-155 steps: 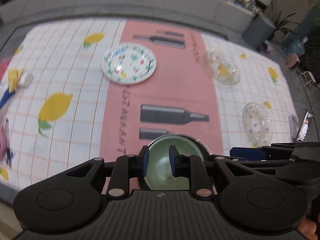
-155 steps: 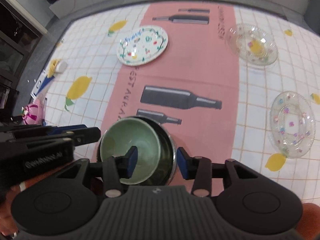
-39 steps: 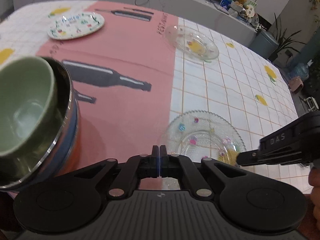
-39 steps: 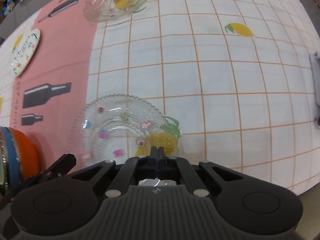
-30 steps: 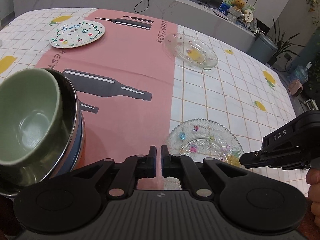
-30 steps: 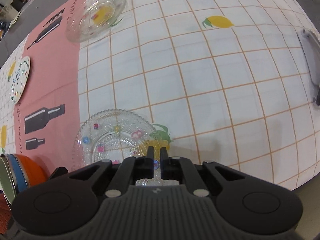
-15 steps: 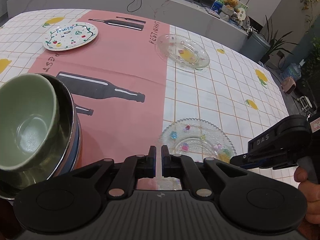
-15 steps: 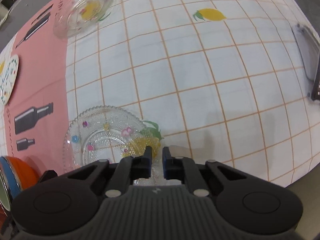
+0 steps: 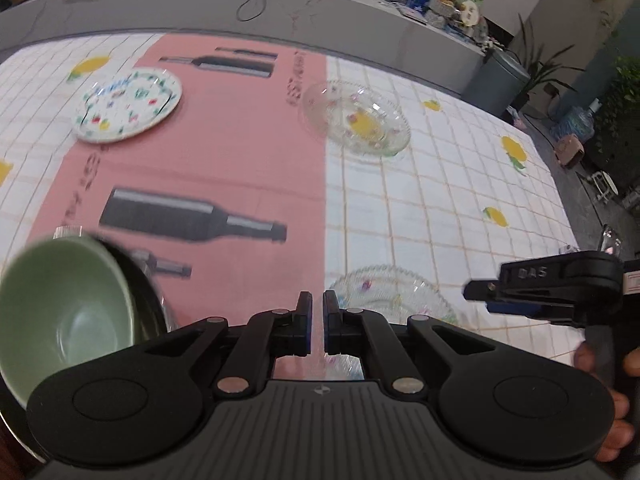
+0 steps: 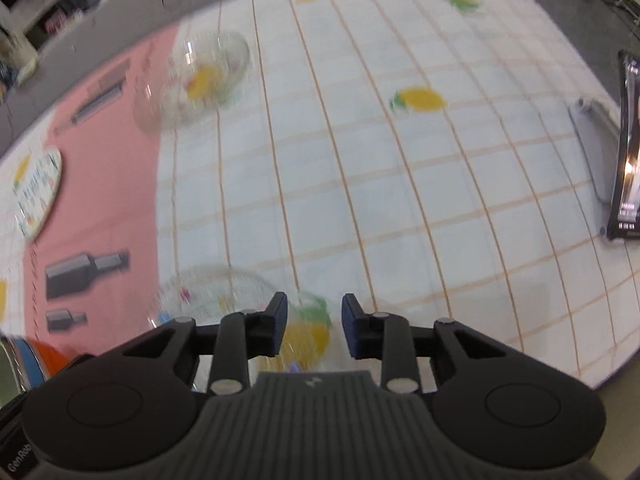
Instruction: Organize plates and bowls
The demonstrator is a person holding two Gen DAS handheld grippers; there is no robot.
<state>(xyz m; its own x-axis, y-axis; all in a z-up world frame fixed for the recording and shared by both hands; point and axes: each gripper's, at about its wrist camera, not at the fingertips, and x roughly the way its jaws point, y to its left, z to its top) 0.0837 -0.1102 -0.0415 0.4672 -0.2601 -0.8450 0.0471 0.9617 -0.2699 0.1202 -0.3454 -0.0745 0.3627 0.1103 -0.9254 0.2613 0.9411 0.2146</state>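
A green bowl (image 9: 68,312) sits nested in a steel bowl (image 9: 148,300) at the near left; the stack's orange and blue rims (image 10: 36,356) show in the right wrist view. A near glass plate (image 9: 384,292) lies on the cloth just ahead of both grippers; it also shows in the right wrist view (image 10: 208,292). A far glass plate (image 9: 356,118) (image 10: 200,80) and a white fruit-print plate (image 9: 128,106) (image 10: 38,194) lie farther back. My left gripper (image 9: 315,316) is slightly open and empty. My right gripper (image 10: 314,326) (image 9: 484,294) is open and empty above the near plate's right edge.
The table wears a white lemon-print cloth with a pink strip (image 9: 224,184). A phone or tablet on a stand (image 10: 626,148) is at the right edge. A grey counter (image 9: 280,8) with cables runs behind the table.
Both grippers let go of the near glass plate and pulled back and up. The right gripper's jaws opened wider; the left stays slightly open.
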